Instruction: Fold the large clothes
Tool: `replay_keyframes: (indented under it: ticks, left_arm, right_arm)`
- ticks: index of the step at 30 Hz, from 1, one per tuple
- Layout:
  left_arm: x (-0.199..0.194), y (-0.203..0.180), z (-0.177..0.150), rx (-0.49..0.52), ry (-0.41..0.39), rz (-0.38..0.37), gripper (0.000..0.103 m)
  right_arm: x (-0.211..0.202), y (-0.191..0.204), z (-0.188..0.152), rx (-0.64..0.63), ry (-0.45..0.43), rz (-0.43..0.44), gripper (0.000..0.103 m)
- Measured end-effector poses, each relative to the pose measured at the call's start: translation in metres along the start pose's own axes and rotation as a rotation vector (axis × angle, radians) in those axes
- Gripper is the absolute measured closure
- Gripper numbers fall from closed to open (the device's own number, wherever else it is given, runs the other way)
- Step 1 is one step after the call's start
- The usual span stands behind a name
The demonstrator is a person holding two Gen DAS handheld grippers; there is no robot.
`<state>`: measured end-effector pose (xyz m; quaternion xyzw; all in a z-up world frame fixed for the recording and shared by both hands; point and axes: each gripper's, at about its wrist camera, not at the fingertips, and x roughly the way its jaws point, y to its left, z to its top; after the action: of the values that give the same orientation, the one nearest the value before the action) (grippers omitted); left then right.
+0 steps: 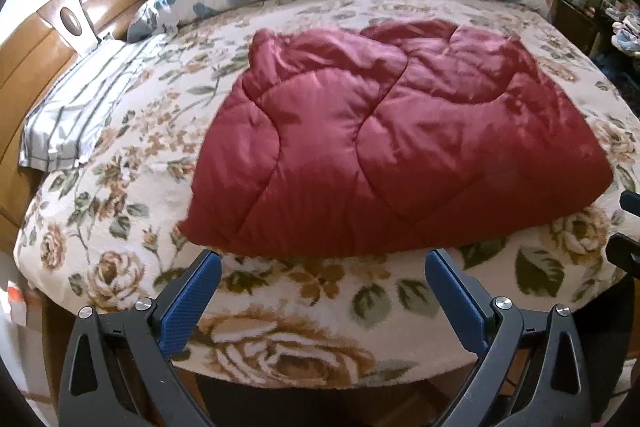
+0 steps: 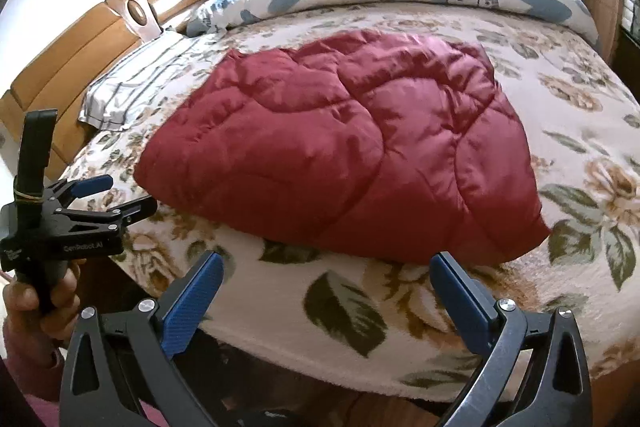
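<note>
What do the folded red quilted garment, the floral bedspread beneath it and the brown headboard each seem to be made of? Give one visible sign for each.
Folded red quilted garment: probably padded satin or nylon; shiny, puffy, stitched.
Floral bedspread: likely plush fleece; matte, fuzzy pile.
Brown headboard: apparently varnished wood; smooth, glossy panels.

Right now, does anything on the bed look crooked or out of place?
Nothing is damaged or spilled. The red quilt lies folded on the flowered blanket, but its far edge is bunched and wrinkled, so the fold looks uneven. Both hand-held grippers, left and right, are open and apart from it.
</note>
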<state>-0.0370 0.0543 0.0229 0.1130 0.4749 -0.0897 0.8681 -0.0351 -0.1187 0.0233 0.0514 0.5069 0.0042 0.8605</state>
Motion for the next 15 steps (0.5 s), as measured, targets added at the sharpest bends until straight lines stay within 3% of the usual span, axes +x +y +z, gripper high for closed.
replay_keyframes:
  ticks: [6,15]
  left_arm:
    - [-0.028,0.004,0.003,0.003,-0.048,0.000,0.001]
    - [-0.028,0.002,0.006,0.009,-0.049,0.003,0.001]
  right_arm:
    - [-0.016,0.012,0.009,-0.042,-0.028,0.013,0.000]
    - [-0.009,0.005,0.013,-0.027,-0.015,0.002,0.000]
